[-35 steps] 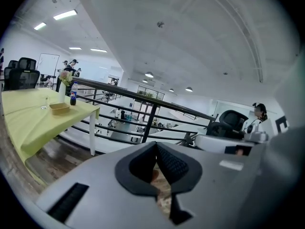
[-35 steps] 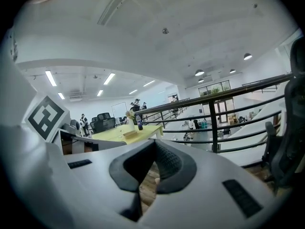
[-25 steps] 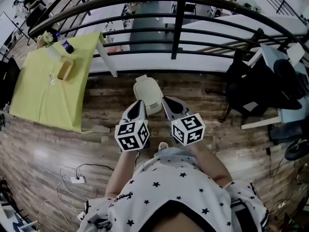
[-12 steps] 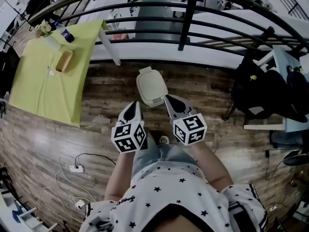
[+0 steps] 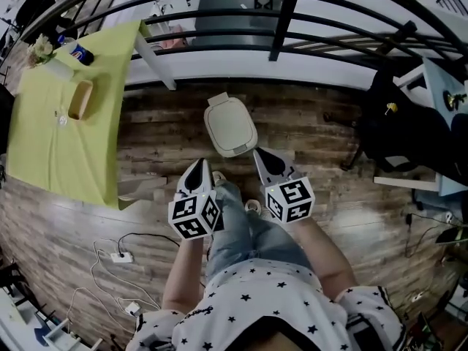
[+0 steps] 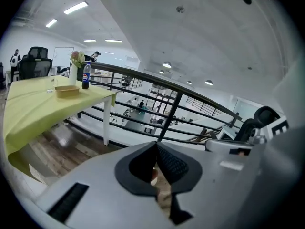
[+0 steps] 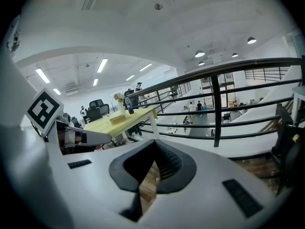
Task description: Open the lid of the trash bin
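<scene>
Trash bin [image 5: 230, 126] at frame centre, lid apparently down. Left gripper [image 5: 200, 167] and right gripper [image 5: 261, 156] sit just below it, jaws closed together, empty.

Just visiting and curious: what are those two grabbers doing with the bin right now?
Left gripper shut, empty. Right gripper shut, empty. Trash bin lid down, untouched, just ahead of both. Nothing seen between.

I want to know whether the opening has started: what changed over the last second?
The person stepped toward the bin; a leg has come forward between the left hand-held gripper and right hand-held gripper. Nothing was grasped: both stay shut, empty, short of the still-closed bin.
</scene>
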Action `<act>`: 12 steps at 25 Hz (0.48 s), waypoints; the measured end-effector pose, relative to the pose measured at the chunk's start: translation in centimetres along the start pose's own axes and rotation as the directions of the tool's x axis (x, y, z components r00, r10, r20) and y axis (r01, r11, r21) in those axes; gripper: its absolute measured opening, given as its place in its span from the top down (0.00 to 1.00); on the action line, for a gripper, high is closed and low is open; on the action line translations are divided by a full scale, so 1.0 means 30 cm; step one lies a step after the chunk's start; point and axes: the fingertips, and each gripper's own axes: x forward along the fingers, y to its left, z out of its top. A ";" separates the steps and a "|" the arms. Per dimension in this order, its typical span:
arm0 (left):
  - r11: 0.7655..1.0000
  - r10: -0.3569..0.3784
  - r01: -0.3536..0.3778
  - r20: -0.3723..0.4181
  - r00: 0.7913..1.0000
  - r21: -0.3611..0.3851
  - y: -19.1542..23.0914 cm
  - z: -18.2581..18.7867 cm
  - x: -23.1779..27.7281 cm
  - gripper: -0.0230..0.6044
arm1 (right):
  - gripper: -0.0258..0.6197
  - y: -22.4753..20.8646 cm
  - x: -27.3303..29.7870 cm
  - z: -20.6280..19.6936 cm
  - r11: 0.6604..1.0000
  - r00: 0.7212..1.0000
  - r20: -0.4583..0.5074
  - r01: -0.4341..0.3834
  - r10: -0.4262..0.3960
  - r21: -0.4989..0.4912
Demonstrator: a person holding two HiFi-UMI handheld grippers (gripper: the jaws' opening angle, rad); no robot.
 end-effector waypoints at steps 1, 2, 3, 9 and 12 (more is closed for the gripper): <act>1.000 0.002 -0.002 -0.008 1.000 -0.001 0.017 -0.011 0.023 0.94 | 0.97 -0.010 0.024 -0.017 1.000 1.000 -0.009 0.007 -0.007 0.002; 1.000 0.005 -0.005 -0.016 1.000 -0.001 0.034 -0.021 0.048 0.94 | 0.97 -0.021 0.049 -0.035 1.000 1.000 -0.017 0.014 -0.014 0.003; 1.000 0.008 -0.008 -0.022 1.000 0.001 0.050 -0.030 0.074 0.94 | 0.97 -0.034 0.076 -0.053 1.000 0.999 -0.025 0.021 -0.021 0.003; 1.000 0.014 -0.013 -0.070 0.997 0.007 0.144 -0.110 0.217 0.94 | 0.97 -0.084 0.225 -0.200 0.999 0.995 -0.084 0.054 -0.053 0.006; 1.000 0.011 -0.011 -0.093 0.996 0.001 0.176 -0.154 0.286 0.94 | 0.97 -0.117 0.292 -0.273 0.998 0.991 -0.113 0.068 -0.066 0.010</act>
